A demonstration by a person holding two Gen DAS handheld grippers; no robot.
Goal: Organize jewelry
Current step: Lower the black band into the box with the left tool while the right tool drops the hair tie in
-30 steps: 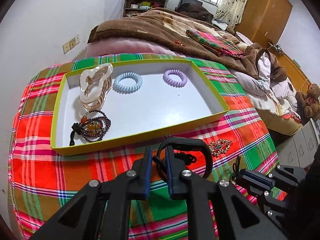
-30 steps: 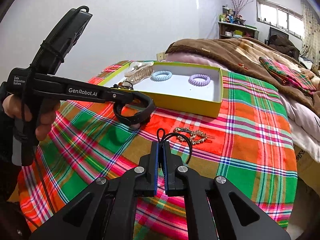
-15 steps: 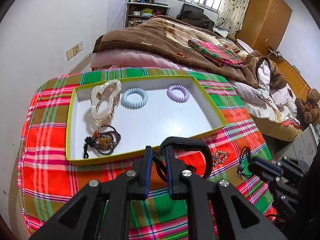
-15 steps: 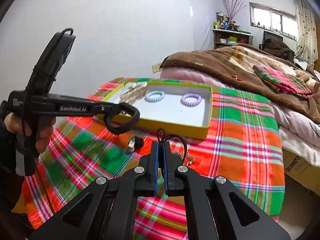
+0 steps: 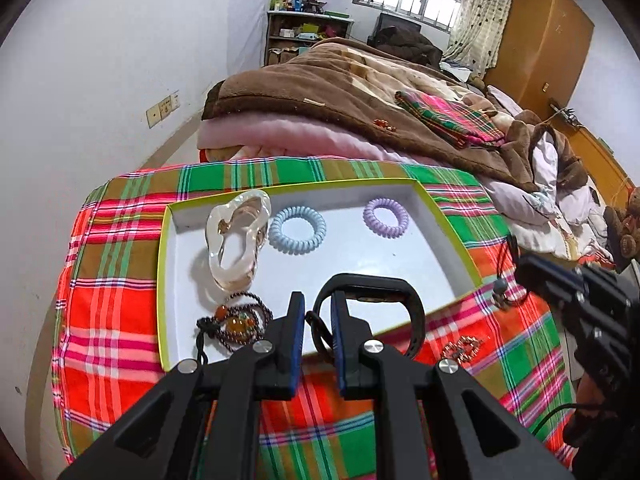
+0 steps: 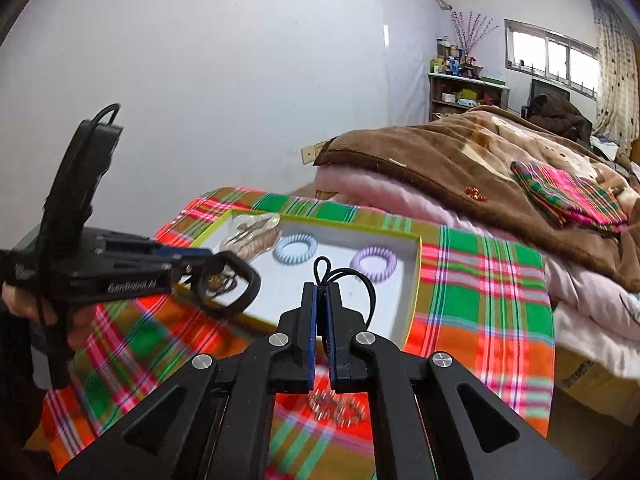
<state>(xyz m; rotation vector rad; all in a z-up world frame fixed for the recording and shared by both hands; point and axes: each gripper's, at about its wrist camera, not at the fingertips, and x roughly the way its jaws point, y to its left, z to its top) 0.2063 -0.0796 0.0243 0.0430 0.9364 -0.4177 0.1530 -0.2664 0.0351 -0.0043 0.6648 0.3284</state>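
My left gripper is shut on a black wristband, which hangs over the near rim of the white tray. In the right wrist view the left gripper holds the wristband at the tray's left corner. My right gripper is shut on a thin black cord. In the left wrist view the right gripper hovers right of the tray with the cord's bead dangling. A gold brooch lies on the plaid cloth.
The tray holds a clear hair claw, a blue coil tie, a purple coil tie and a dark bead bracelet. A bed with a brown blanket lies behind. A hand grips the left tool.
Both grippers have risen. The right one lifted the cord and bead off the cloth toward the tray. The left one carried the wristband up to the tray's near rim.
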